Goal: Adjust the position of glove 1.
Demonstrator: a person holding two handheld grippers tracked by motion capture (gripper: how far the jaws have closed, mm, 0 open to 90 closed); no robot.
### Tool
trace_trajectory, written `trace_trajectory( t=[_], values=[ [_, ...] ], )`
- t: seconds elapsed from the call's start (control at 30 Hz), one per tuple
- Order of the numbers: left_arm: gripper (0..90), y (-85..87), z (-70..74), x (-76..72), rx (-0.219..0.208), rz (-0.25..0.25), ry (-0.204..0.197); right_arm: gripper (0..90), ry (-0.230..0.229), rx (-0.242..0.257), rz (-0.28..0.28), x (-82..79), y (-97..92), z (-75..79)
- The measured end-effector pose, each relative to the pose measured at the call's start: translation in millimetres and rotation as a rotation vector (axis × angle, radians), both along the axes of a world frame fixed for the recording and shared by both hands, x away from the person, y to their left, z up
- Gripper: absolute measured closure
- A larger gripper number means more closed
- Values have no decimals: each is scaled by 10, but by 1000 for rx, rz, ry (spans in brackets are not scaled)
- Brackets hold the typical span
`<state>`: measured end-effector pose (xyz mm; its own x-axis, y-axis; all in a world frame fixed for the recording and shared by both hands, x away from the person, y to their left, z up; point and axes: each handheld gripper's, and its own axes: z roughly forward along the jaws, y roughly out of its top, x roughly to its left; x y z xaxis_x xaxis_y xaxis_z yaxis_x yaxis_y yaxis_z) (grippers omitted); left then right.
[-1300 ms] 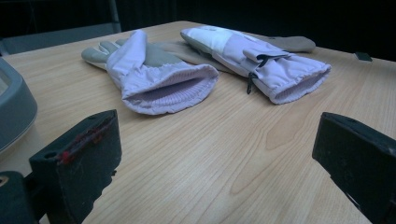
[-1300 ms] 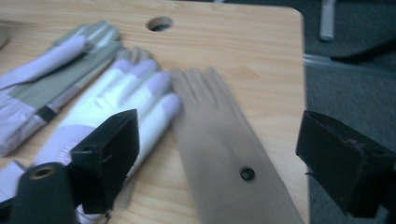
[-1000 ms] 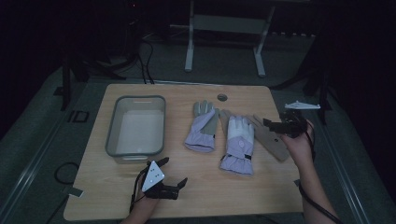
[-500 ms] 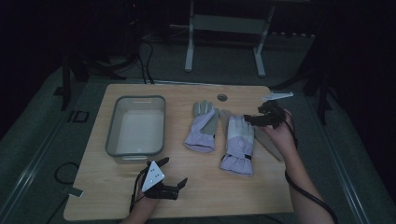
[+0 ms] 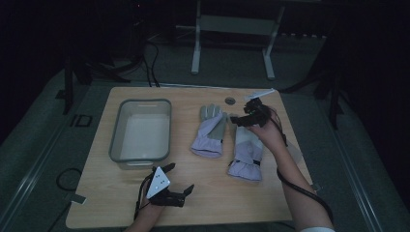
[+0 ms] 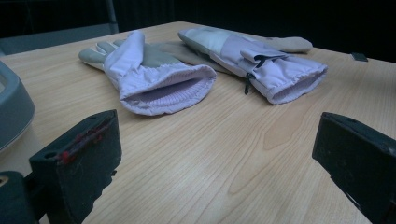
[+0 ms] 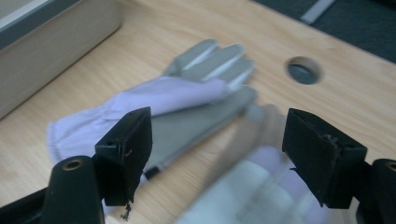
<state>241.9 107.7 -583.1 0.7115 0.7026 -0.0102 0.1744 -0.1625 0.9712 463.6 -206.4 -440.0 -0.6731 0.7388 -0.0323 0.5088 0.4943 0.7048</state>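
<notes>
Two lilac gloves with grey palms lie side by side on the wooden table (image 5: 96,193), cuffs toward me: the left glove (image 5: 209,133) (image 6: 149,70) (image 7: 187,98) and the right glove (image 5: 245,150) (image 6: 261,58). My right gripper (image 5: 238,117) (image 7: 224,149) hovers over the finger end of the right glove, which is blurred below it (image 7: 252,186). Its jaws have just been closing a little but stand open, pressing on nothing. My left gripper (image 5: 180,178) (image 6: 215,163) rests open near the front edge, pointing at the cuffs.
A grey bin (image 5: 141,130) (image 7: 51,37) (image 6: 11,112) stands left of the gloves. A round cable hole (image 5: 230,100) (image 7: 303,70) sits behind them. A pale flat piece (image 6: 289,44) lies just beyond the right glove. Dark floor and a stand surround the table.
My right gripper has travelled left from the table's right edge to above the right glove's fingers. The left gripper and both gloves have stayed put.
</notes>
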Motion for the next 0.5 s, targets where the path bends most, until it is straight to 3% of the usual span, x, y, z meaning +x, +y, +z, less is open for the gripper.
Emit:
trace_trajectory(
  t=[0.5],
  values=[
    [15,-3,-1,-3,-1,-5,-1,247,110,-65,79,250,655,-426]
  ],
)
